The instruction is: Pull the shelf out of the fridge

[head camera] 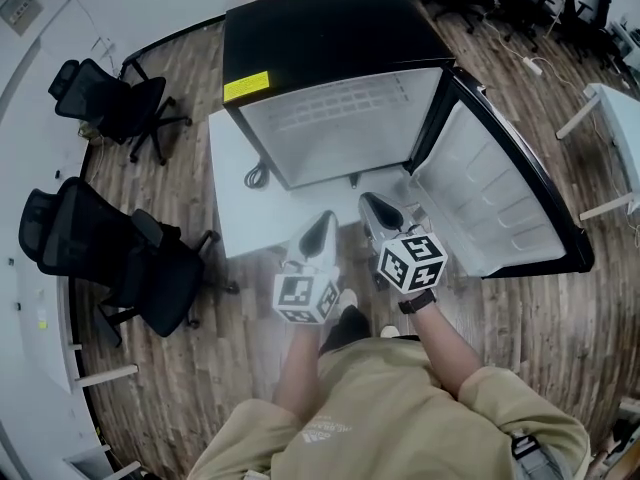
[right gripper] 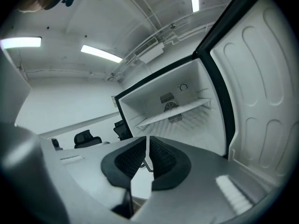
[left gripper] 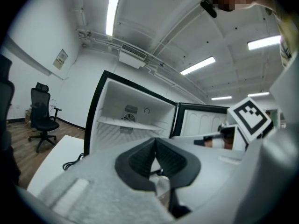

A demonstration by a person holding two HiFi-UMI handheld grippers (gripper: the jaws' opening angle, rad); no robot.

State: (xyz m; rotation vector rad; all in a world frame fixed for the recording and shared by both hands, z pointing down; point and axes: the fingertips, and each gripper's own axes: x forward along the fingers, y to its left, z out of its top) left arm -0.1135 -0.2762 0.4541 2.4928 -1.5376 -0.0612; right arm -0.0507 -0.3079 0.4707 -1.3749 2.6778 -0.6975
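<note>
A small black fridge (head camera: pixel 320 38) stands with its door (head camera: pixel 500 198) swung open to the right. Inside it, a white wire shelf (head camera: pixel 340 98) sits on its rails, and it shows in the left gripper view (left gripper: pixel 133 123) and the right gripper view (right gripper: pixel 175 110) too. Both grippers hover side by side in front of the opening, well short of the shelf. My left gripper (head camera: pixel 322 220) (left gripper: pixel 156 143) is shut with nothing between its pads. My right gripper (head camera: pixel 378 208) (right gripper: pixel 147 143) is shut too, a hairline slit between its pads, holding nothing.
The fridge rests on a low white platform (head camera: pixel 240 198) with a black cable (head camera: pixel 256 176) lying on it. Two black office chairs (head camera: pixel 120 103) (head camera: pixel 110 248) stand to the left on the wooden floor. A white table (head camera: pixel 615 118) is at the right edge.
</note>
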